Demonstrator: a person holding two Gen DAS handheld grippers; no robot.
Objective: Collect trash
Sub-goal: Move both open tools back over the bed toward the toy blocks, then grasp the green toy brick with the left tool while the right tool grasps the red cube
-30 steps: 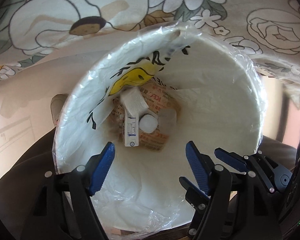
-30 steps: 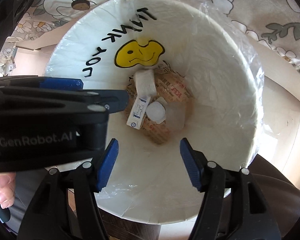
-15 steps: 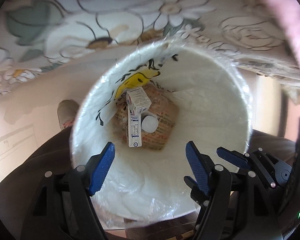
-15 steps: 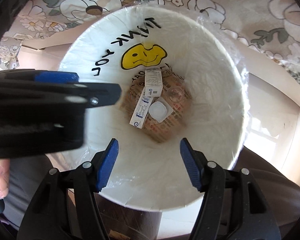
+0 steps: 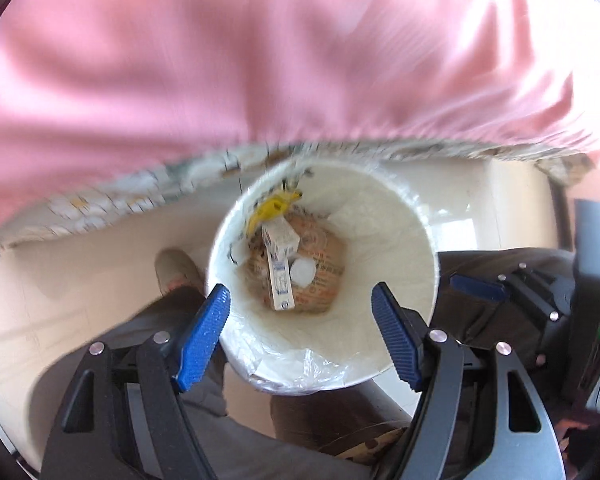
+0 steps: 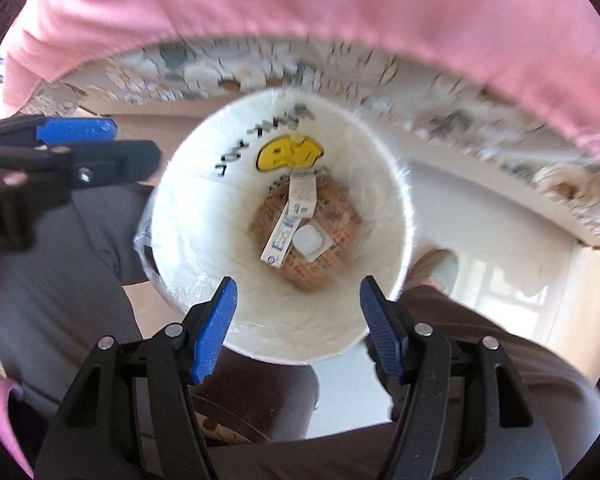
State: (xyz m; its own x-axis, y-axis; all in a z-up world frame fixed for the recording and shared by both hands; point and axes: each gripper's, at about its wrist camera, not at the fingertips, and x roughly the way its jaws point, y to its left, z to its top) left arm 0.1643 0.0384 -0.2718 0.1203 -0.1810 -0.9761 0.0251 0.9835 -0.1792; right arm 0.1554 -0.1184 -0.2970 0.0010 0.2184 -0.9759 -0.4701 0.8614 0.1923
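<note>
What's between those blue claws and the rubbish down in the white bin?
Nothing solid: both views show the open right gripper and left gripper above the bin, with only bare liner wall down to the boxes.

The white bin (image 6: pixel 384 216) is lined with thin, glossy, crinkled clear plastic film (image 5: pixel 300 368). In it lie matt cardboard boxes (image 6: pixel 302 196) on printed brown paper (image 5: pixel 324 256). Beyond hangs soft pink cloth (image 5: pixel 260 60). Ribbed blue plastic finger pads (image 5: pixel 202 338).
</note>
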